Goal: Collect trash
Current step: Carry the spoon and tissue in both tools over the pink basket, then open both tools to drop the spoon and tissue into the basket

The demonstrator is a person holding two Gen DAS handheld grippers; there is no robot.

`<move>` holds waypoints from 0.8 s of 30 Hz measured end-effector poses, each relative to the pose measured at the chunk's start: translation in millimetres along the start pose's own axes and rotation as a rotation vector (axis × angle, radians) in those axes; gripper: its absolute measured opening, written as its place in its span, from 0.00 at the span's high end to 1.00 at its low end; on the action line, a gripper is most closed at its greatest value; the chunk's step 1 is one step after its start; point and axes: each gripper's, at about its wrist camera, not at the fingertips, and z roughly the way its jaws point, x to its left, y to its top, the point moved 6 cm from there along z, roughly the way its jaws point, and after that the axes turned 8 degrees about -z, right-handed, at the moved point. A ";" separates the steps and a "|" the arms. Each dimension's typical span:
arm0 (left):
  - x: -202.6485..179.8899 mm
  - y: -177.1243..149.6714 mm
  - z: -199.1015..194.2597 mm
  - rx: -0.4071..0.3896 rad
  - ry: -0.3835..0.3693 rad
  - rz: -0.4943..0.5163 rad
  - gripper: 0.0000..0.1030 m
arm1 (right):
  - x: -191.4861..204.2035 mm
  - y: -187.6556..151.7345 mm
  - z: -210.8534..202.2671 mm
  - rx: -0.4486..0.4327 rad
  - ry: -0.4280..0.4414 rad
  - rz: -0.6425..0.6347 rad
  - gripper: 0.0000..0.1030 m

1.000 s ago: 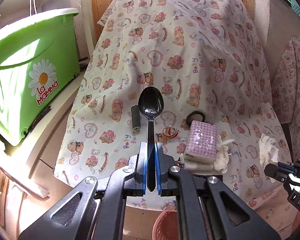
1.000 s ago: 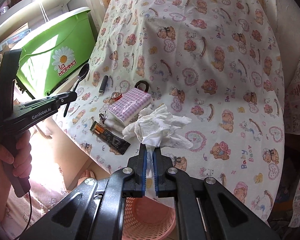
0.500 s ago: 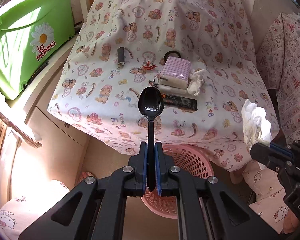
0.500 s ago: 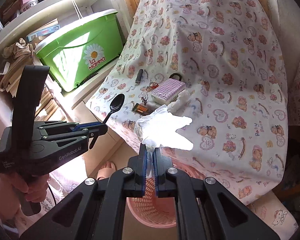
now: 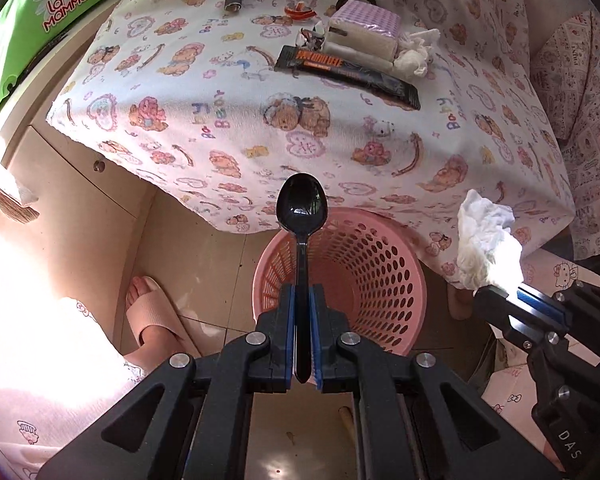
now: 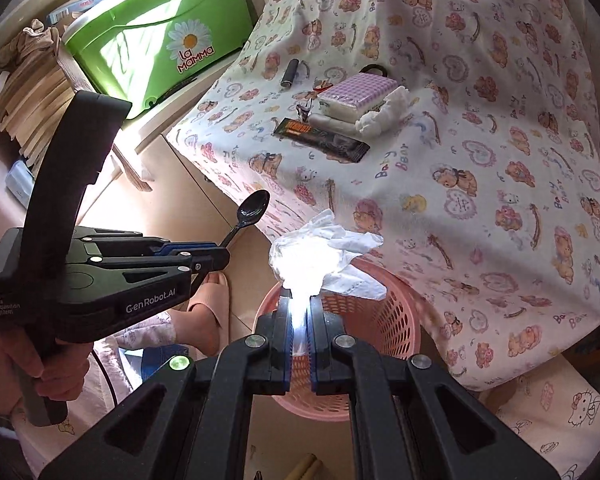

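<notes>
The left gripper [image 5: 302, 300] is clamping the handle of a black plastic spoon [image 5: 302, 208], bowl pointing straight ahead of its jaws. Directly beneath and just beyond the spoon, a pink slotted basket [image 5: 380, 280] is standing on the floor. The right gripper [image 6: 299, 308] is pinching a crumpled white tissue [image 6: 320, 252] that is fanning out above the same basket's rim. Farther ahead, a table under a teddy-bear cloth [image 5: 228, 120] is holding a dark snack wrapper [image 5: 340, 70], then a purple checked tissue pack [image 5: 366, 24] with another wad of tissue [image 5: 414, 56] beside it. A green tub [image 6: 152, 40] is sitting far off to the left.
</notes>
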 end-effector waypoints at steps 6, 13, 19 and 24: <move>-3.0 -5.8 35.2 0.072 -0.021 0.013 0.94 | 3.3 -13.5 33.1 0.089 -0.036 -0.012 0.94; -6.7 -13.1 89.3 0.183 -0.004 0.006 0.94 | -11.9 -39.9 79.3 0.212 -0.087 0.046 0.94; 7.9 -28.6 124.7 0.297 0.043 -0.043 0.94 | -20.6 -57.6 108.0 0.292 -0.113 0.057 0.94; 13.5 -31.2 133.9 0.297 0.057 -0.045 0.94 | -21.7 -68.6 122.1 0.318 -0.125 0.038 0.94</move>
